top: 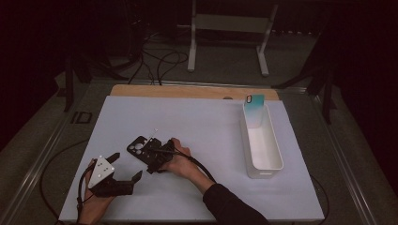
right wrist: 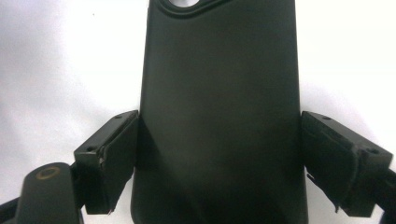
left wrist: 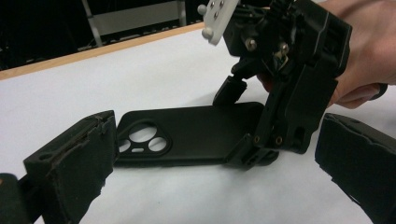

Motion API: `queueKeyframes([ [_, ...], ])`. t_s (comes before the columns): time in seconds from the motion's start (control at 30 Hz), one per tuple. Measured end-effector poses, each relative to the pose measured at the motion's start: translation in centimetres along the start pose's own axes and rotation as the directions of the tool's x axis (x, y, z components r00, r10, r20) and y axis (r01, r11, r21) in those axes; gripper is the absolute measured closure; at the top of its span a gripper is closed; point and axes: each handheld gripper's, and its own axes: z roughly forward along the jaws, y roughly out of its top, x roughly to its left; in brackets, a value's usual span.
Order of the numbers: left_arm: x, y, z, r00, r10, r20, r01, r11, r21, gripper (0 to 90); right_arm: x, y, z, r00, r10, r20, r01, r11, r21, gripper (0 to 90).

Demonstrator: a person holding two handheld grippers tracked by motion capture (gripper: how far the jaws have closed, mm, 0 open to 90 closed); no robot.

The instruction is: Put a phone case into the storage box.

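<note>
A black phone case (top: 137, 146) lies flat on the white table top (top: 202, 126), its camera cutout pointing to the far left. My right gripper (top: 149, 152) straddles the end of the case (right wrist: 219, 84) away from the cutout, and its pads (right wrist: 119, 154) rest against both long edges. The left gripper view has the case (left wrist: 187, 133) lying flat, with the right gripper (left wrist: 243, 123) over its right end. My left gripper (top: 125, 168) rests near the front left corner. Its jaws stand wide open and hold nothing, pointing at the case from a short way off.
A long white bin (top: 274, 166) stands at the right, with a teal phone case (top: 254, 108) leaning upright at its far end. A wooden strip (top: 187, 90) runs along the table's back edge. Black cables trail from both grippers across the front.
</note>
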Motion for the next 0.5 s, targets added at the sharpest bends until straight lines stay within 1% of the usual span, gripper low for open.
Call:
queueKeyframes([
  [0.1,0.0,0.0,0.0,1.0,0.001,0.0,-0.001,1.0,0.0,0.1,-0.3,-0.1,-0.2,0.9998,0.001,-0.019,-0.001,1.0,-0.001,15.8],
  [0.17,0.0,0.0,0.0,1.0,0.0,-0.001,0.0,1.0,0.001,0.1,-0.4,-0.2,-0.4,0.9998,0.007,-0.02,-0.007,1.0,-0.007,15.8],
  [0.2,0.0,0.0,0.0,1.0,0.0,-0.002,0.0,1.0,0.0,0.1,-0.4,-0.2,-0.5,0.9996,0.019,-0.022,-0.02,1.0,-0.012,15.8],
  [0.27,0.0,0.0,0.0,1.0,-0.001,-0.002,0.001,1.0,-0.002,0.1,-0.5,-0.3,-0.8,0.9994,0.02,-0.029,-0.021,0.999,-0.029,15.8],
  [0.3,0.0,0.0,0.0,1.0,-0.001,-0.002,0.001,1.0,-0.002,0.1,-0.6,-0.3,-0.9,0.9995,0.013,-0.029,-0.015,0.999,-0.036,15.8],
  [0.47,0.0,0.0,0.0,1.0,-0.001,-0.003,0.001,1.0,0.0,0.1,-0.5,-0.3,-1.6,0.9991,0.024,-0.034,-0.026,0.998,-0.05,15.7],
  [0.5,0.0,0.0,0.0,1.0,-0.002,-0.003,0.002,1.0,-0.001,0.1,-0.6,-0.3,-2.0,0.9995,0.018,-0.026,-0.02,0.998,-0.067,15.7],
])
